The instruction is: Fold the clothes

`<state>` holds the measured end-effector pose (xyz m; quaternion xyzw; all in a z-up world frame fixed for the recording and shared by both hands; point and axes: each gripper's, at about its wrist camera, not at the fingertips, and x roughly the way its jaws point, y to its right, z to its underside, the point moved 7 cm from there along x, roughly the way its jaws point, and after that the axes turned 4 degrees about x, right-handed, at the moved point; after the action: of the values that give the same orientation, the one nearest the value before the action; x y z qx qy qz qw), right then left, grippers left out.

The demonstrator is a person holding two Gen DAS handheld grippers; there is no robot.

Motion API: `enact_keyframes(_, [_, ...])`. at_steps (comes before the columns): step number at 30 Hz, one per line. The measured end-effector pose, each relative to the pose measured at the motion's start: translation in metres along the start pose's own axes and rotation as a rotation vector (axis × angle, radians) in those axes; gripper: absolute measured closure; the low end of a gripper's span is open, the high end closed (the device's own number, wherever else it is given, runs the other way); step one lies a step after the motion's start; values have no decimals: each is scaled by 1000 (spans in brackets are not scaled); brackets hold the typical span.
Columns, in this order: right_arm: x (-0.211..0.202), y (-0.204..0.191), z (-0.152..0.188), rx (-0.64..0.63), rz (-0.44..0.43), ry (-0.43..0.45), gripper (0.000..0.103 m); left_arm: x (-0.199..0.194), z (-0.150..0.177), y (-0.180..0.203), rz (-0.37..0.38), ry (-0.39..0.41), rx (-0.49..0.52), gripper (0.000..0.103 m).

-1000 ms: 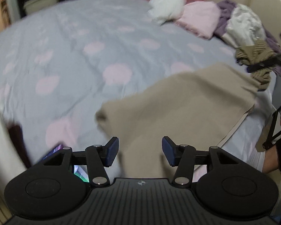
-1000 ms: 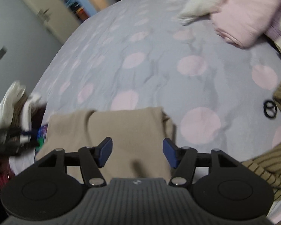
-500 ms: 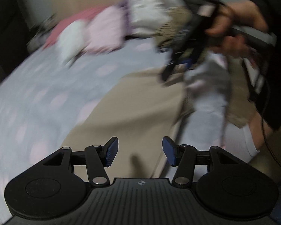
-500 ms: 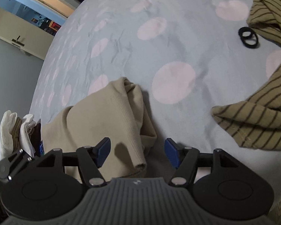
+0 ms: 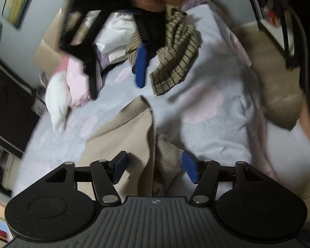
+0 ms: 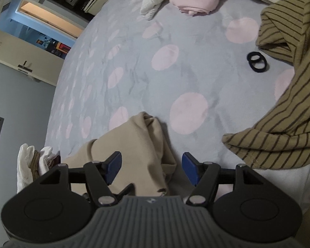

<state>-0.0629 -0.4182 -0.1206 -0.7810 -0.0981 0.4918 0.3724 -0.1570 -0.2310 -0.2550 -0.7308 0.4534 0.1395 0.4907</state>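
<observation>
Showing only rightward: black hair ties (image 6: 257,62)

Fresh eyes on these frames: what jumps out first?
The beige garment bunched on the polka-dot bedspread, lying between the fingers of both open claws, left claw and right claw. Next, the striped brown garment heaped at the right, with black hair ties beside it.

A black double-loop hair tie (image 6: 257,62) lies on the pink-spotted grey bedspread (image 6: 134,66), near an open doorway (image 6: 39,29).
</observation>
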Motion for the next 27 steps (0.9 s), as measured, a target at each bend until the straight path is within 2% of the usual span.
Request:
enact_keyframes(4, [-5,-7,-1,-10,-24,7,35,14,-4,20,-90,-14,111,30])
enact_keyframes(12, [-4,0,1,-3,-3,4,35,21,-4,12,-101,-28,53,29])
enact_keyframes(15, [0,-5,-3,-36,-5,5,35,25,-5,9,-111,-36,39,42])
enact_keyframes(19, [12,-22,-13,-140,-13,-4,35,24,-2,10,-118,-28,45,43])
enact_keyframes(21, [18,-31,-19,-192,-17,-8,40,24,-2,11,-124,-24,47,43])
enact_keyframes(23, [26,-39,-24,-245,-19,-13,53,26,-3,13,-131,-25,40,43])
enact_keyframes(27, [58,-56,-32,-352,24,-33,55,26,-4,13,-139,-25,22,43])
